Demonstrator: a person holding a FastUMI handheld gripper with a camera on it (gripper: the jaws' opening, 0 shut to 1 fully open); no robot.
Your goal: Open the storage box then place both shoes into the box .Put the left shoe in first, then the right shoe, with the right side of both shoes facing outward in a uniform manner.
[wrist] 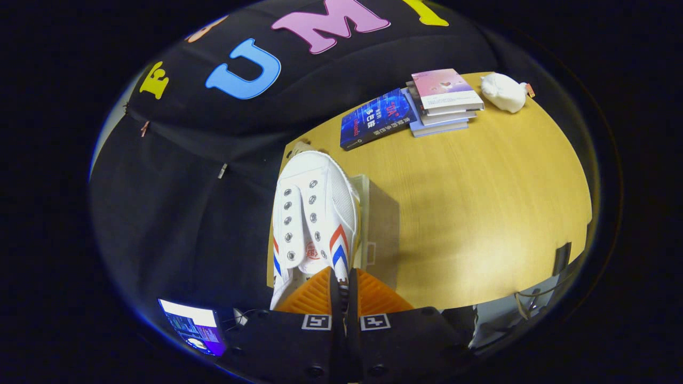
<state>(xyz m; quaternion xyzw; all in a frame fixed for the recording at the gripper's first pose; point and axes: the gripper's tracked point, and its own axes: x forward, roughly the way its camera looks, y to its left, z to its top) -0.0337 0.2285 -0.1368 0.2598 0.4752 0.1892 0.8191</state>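
Observation:
A white canvas shoe [312, 213] with red and blue chevron stripes hangs just ahead of my fingers, toe pointing away. My gripper [344, 290] is shut on the shoe's side wall at the collar, both orange fingers [312, 296] pressed close together on the thin fabric. Under and to the right of the shoe, part of a pale storage box [364, 213] shows on the wooden table [480, 202]; whether it is open I cannot tell, since the shoe hides most of it.
Beyond the shoe lie a dark blue book [376, 118] and a stack of books [445, 101], with a white soft toy [504, 92] at the far corner. A lit screen [192, 325] sits low to the left of the fingers.

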